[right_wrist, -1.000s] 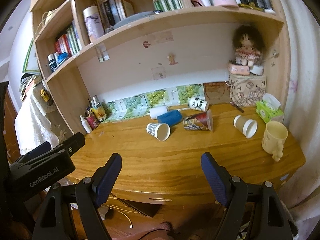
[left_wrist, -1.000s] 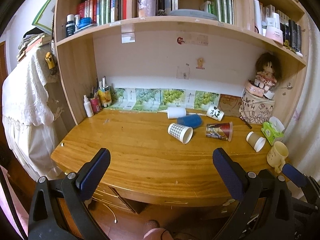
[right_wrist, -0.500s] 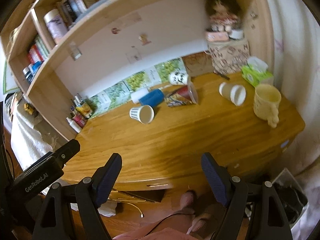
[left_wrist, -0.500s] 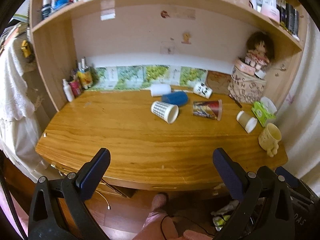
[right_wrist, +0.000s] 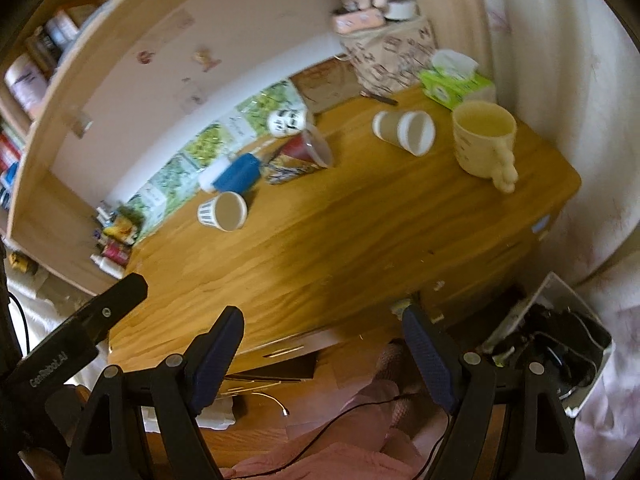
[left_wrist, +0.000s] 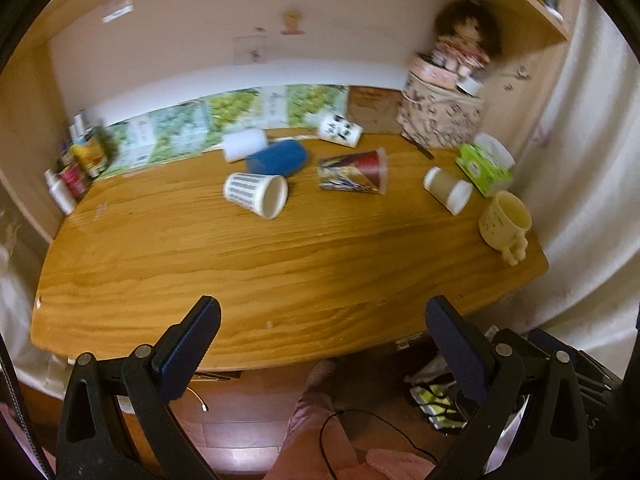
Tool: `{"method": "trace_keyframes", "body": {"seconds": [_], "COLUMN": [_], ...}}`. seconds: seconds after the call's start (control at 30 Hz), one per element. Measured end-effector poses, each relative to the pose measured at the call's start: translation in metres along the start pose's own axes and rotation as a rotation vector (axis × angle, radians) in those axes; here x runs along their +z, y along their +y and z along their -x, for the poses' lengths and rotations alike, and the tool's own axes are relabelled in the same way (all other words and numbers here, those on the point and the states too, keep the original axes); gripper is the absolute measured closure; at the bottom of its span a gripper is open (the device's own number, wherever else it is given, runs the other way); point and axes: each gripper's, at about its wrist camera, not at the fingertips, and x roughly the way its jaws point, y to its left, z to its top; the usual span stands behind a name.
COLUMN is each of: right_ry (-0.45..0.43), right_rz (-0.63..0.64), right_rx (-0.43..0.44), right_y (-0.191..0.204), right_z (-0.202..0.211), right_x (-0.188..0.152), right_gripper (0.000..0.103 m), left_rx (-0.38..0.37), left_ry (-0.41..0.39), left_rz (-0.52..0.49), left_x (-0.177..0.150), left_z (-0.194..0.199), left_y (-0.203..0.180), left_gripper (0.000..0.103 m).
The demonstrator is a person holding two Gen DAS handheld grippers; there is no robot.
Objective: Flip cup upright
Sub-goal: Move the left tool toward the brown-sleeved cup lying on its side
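Tipped cups on the counter, both tools gaping empty.
Left view: left tool (left_wrist: 320, 328) apart; checked cup (left_wrist: 255, 194) lies mid-counter (left_wrist: 280, 264), likely light, crushable; grip its wall gently.
Right view: right tool (right_wrist: 322, 338) apart, cup (right_wrist: 222, 211) far.

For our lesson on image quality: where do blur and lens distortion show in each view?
Left wrist view: the doll and bottles smear with motion blur, and the desk edge bows. Right wrist view: the shelf books blur, the whole desk tilts, corners go black.
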Motion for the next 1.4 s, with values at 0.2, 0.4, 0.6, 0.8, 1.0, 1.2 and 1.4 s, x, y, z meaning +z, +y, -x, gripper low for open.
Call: {"method": "trace_keyframes", "body": {"seconds": [0.2, 0.4, 0.6, 0.8, 1.0, 1.2, 1.4], "right_ry": [0.033, 0.035, 0.019, 0.010, -0.016, -0.059, -0.125], "right_rz": [-0.063, -0.176, -0.315, -0.384, -0.436, -0.461, -0.418], "right_rx": [-0.025, -0.004, 0.035, 0.043, 0.050, 0.067, 0.054], "right_y": [-0.015, -0.032, -0.055, -0.072, -0.085, -0.098, -0.107], "right_z": [-0.016, -0.031, -0.046, -0.062, -0.069, -0.070, -0.069], "right_x": [0.015, 0.035, 0.061, 0.083, 0.098, 0.108, 0.113], "right_gripper": [0.021, 0.021, 0.021, 0.021, 0.021, 0.021, 0.021], "left_rx": [-0.069, -0.105, -0.124, -0.131, -0.159, -0.204, -0.271], "left_ry": [0.050, 0.046, 0.020, -0.015, -0.052, -0.079, -0.092], "left_rz": [-0.115, -0.263, -0.438, -0.578, -0.745, -0.944, -1.142], "left_x": [0.026, 0.056, 0.086, 0.111, 0.128, 0.134, 0.133], "left_z": [-0.026, -0.047, -0.070, -0.094, -0.116, -0.134, -0.150], "left_y": [-0.019, -0.041, -0.066, -0.089, -0.113, -0.140, -0.173], "left_gripper": [0.001, 0.001, 0.001, 0.001, 0.001, 0.001, 0.001]}}
